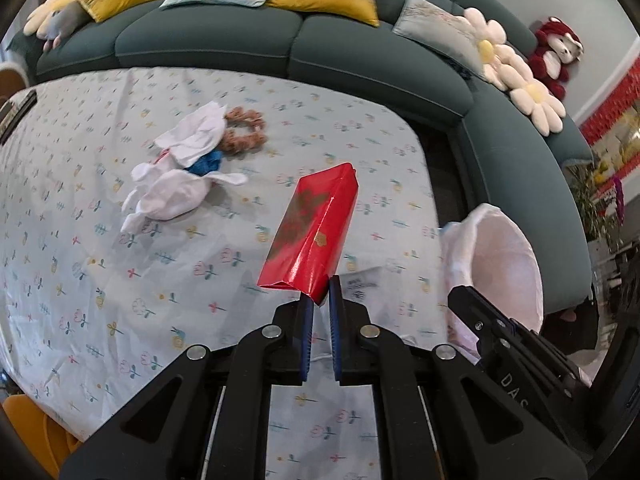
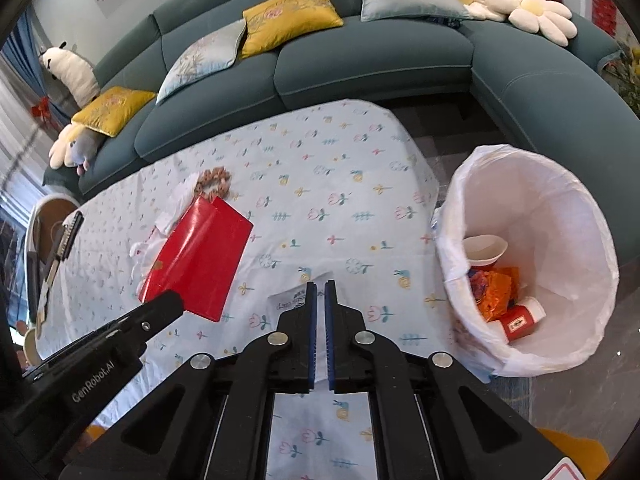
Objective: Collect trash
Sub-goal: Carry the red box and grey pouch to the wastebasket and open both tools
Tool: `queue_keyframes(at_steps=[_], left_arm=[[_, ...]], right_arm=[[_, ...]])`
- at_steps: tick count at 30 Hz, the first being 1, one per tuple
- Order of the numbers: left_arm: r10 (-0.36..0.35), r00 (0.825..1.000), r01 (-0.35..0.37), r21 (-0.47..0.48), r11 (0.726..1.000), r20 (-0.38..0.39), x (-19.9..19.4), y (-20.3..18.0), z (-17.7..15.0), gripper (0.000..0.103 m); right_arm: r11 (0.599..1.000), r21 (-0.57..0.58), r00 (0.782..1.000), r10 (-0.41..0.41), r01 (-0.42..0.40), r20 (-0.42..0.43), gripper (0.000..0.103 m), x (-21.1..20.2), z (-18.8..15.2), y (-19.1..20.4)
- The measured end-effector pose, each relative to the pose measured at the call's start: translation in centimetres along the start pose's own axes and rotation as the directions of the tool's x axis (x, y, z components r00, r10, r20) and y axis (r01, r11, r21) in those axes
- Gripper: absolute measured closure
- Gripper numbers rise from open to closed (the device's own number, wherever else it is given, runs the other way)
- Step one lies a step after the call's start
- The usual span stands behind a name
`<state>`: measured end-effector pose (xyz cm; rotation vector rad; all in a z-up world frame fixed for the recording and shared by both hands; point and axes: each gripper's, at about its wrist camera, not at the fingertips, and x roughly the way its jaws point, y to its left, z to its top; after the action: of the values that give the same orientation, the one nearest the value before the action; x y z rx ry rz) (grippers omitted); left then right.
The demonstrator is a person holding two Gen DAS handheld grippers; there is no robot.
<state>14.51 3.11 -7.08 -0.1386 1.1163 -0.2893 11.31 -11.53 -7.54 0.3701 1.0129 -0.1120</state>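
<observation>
Left wrist view first: the left gripper (image 1: 320, 296) is pinching the bottom corner of a red paper bag (image 1: 314, 228), jaws nearly together on the thin edge, and the bag is hanging clear above the floral tablecloth (image 1: 100, 300). It is standing up stiffly from the pinch, glossy and creased, so it is looking light but slippery; a bite deeper along the folded bottom would likely hold better than this corner. Crumpled white tissues (image 1: 176, 180) are lying farther out on the cloth, touching a brown scrunchie (image 1: 246, 128); those tissues are looking soft and feather-light, best pinched at the bunched middle. At the right edge, the lined trash bin (image 1: 504, 256) is showing beside the table.

Right wrist view now: the right gripper (image 2: 320, 286) is closed, its 2 blue pads almost touching, with nothing visibly between them. A small white printed packet (image 2: 292, 300) is lying flat on the cloth just beneath the tips; whether they are touching it, I cannot tell. The red bag is hovering to the left, over the tissues. The bin (image 2: 540, 184) is sitting off the table's right end, already holding cups and orange wrappers.
</observation>
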Motion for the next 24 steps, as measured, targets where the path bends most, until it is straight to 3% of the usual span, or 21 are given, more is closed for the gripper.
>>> queue_keyframes(at_steps=[5, 8, 10, 11, 21, 24], left_arm=[[-0.004, 1.0, 0.003, 0.017, 1.0, 0.022, -0.9, -1.6, 0.0, 0.096], [0.005, 0.999, -0.005, 0.012, 1.0, 0.031, -1.2, -1.7, 0.1, 0.096], [0.014, 0.999, -0.014, 0.007, 1.0, 0.032, -1.1, -1.4, 0.2, 0.096], [0.018, 0.999, -0.018, 0.007, 1.0, 0.031, -1.0, -1.2, 0.3, 0.096], [0.044, 0.999, -0.044, 0.005, 0.999, -0.001, 0.8, 0.4, 0.5, 0.096], [0.045, 0.999, -0.045, 0.008, 0.999, -0.014, 1.6, 0.4, 0.6, 0.096]], right_arm=[[1.0, 0.005, 1.0, 0.005, -0.005, -0.013, 0.099, -0.7, -0.3, -1.7], [1.0, 0.002, 0.999, 0.011, -0.011, -0.039, 0.083, 0.0, -1.0, -2.1], [1.0, 0.006, 0.998, 0.017, -0.017, -0.057, 0.06, 0.8, -1.5, -2.0], [1.0, 0.005, 0.998, 0.014, -0.013, -0.063, 0.058, 1.3, -1.8, -1.9], [1.0, 0.003, 0.978, -0.017, 0.018, -0.207, 0.057, 7.8, -4.3, -1.7], [1.0, -0.004, 0.976, -0.03, 0.03, -0.216, 0.065, 8.8, -4.6, -1.7]])
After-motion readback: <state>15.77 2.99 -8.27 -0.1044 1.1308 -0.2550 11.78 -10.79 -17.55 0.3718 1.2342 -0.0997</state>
